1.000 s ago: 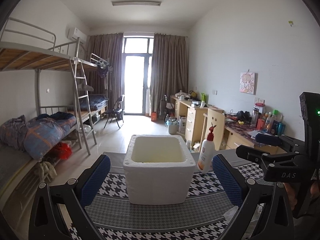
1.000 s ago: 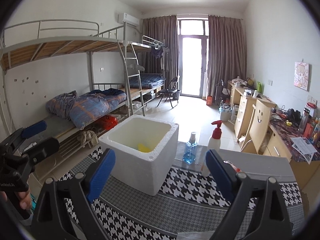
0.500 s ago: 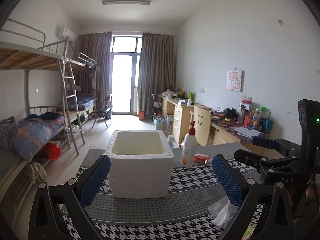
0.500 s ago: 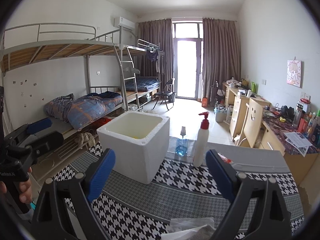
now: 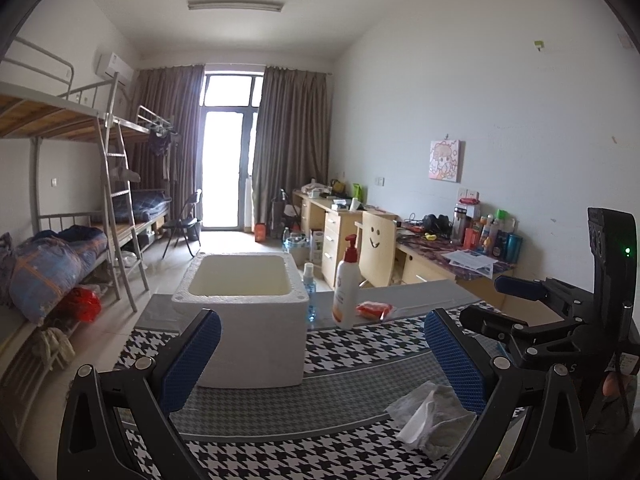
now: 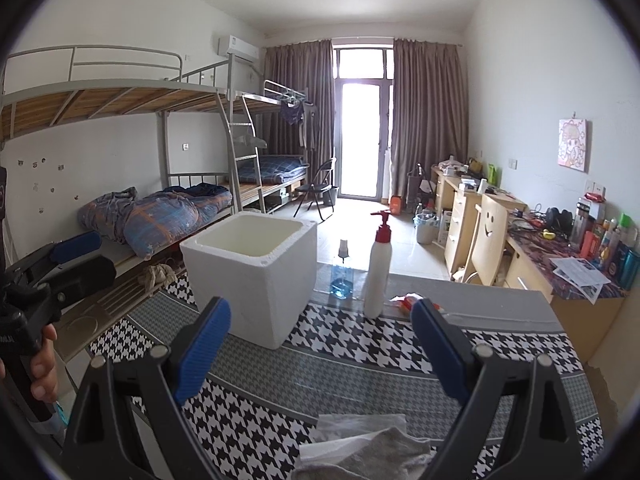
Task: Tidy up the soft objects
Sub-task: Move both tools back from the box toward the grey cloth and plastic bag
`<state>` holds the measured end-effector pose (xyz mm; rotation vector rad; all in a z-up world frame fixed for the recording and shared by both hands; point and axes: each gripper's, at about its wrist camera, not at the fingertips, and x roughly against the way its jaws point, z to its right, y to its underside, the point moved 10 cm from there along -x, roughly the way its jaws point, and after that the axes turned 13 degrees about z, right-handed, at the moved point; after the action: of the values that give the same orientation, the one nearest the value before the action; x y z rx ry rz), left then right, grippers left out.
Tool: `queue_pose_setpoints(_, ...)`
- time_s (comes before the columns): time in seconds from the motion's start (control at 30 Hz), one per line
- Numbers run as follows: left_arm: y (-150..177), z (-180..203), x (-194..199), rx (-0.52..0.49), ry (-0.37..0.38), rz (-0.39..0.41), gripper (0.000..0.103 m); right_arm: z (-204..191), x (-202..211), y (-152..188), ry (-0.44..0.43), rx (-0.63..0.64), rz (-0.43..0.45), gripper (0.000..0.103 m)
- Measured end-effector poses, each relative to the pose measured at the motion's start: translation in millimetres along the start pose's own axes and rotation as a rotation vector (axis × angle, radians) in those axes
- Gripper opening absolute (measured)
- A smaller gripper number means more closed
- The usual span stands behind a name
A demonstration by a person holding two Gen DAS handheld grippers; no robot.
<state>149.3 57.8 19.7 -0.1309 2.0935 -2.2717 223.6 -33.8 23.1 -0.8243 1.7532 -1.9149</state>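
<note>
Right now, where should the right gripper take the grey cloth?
Pinch the raised crumpled fold of the grey cloth, coming straight down from above. It lies flat and limp on the table, just under the open right gripper, so there's no edge to slide beneath.

A white foam box (image 5: 248,320) stands upright on the houndstooth cloth, its top open and its thick rim a little rough; the inside looks cream-coloured. What lies on its bottom cannot be seen. Well apart from the box, near the front edge, a crumpled grey cloth (image 5: 436,420) lies flat and loose, partly inside a thin clear plastic bag (image 6: 360,426), with one pale fold turned up.
</note>
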Motion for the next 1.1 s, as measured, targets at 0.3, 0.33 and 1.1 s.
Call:
queue_pose_setpoints(0.3,13.5,12.1,0.8,-0.003,0.041,-0.009,0.102,4.9,16.7,15.4,0.009,0.013,-0.003,0.094)
queue_pose_setpoints(0.33,15.1,12.9,1.1,-0.008,0.041,-0.008,0.102,6.0,18.0,17.0,0.011,0.013,-0.004,0.094)
queue_pose_setpoints(1.1,52.7,48.7,12.9,-0.057,0.158,-0.036,0.102,26.8,40.8,62.5,0.083,-0.033,-0.063,0.094)
